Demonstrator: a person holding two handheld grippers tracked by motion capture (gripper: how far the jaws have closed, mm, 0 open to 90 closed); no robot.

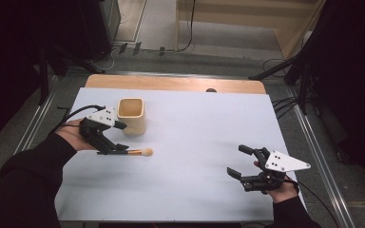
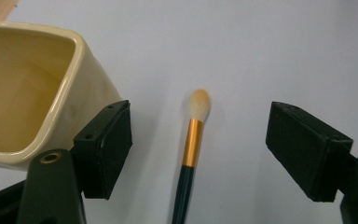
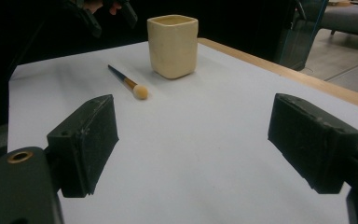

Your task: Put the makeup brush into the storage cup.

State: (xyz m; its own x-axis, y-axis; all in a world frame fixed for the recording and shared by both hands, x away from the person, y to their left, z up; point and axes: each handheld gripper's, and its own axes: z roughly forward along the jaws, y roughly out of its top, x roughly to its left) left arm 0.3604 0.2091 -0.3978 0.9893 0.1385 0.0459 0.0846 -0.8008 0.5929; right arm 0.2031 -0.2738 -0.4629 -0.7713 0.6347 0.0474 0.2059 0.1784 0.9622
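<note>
Your left gripper (image 1: pixel 116 137) has little room: the cup (image 1: pixel 132 115) stands just beside its far jaw, and the brush (image 1: pixel 135 152) lies on the table (image 1: pixel 195 128) between its spread jaws, handle under the gripper and tip pointing right. To the right of the cup and brush the white surface is bare all the way across, so you can pass there freely. Your right gripper (image 1: pixel 240 161) sits with jaws apart over bare table, well apart from both things.
</note>
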